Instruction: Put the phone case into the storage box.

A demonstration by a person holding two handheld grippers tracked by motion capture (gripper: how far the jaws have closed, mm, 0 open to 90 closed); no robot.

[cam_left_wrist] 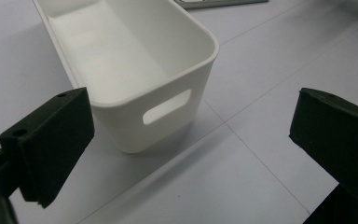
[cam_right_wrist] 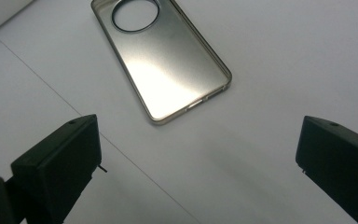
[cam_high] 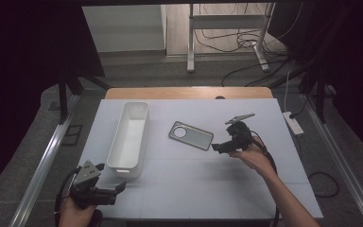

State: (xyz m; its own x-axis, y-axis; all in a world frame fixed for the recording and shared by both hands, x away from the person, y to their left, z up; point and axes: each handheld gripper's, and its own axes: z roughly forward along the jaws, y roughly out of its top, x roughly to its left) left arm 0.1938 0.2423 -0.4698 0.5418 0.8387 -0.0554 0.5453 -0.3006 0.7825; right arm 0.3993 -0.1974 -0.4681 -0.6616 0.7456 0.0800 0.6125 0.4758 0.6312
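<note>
Surface: white table top (cam_high: pixel 194 189) with thin seam lines, lying under the fixed camera; grey floor and loose cables are showing beyond its far edge.
Right gripper (cam_high: pixel 223 146): I am seeing it held just right of the phone case, jaws pointing toward it. Its own camera is showing both black jaws spread wide, nothing between them, and the case lying ahead of them, not touched.
Phone case (cam_right_wrist: pixel 168 65): lying flat, hollow side up, near the middle of the table. Metallic grey-gold rim, round camera cutout at the end farther from the right gripper. In the high view it is sitting between the bin and the right gripper (cam_high: pixel 191 135).
Left gripper (cam_high: pixel 111 191): resting low at the near left corner of the table, jaws standing wide apart and gripping nothing.
White bin (cam_left_wrist: pixel 135 70): long, empty, with a slot handle in the near end wall; it is sitting just ahead of the left gripper, not in contact.
Power strip (cam_high: pixel 293 123): white, lying at the right edge of the table.
</note>
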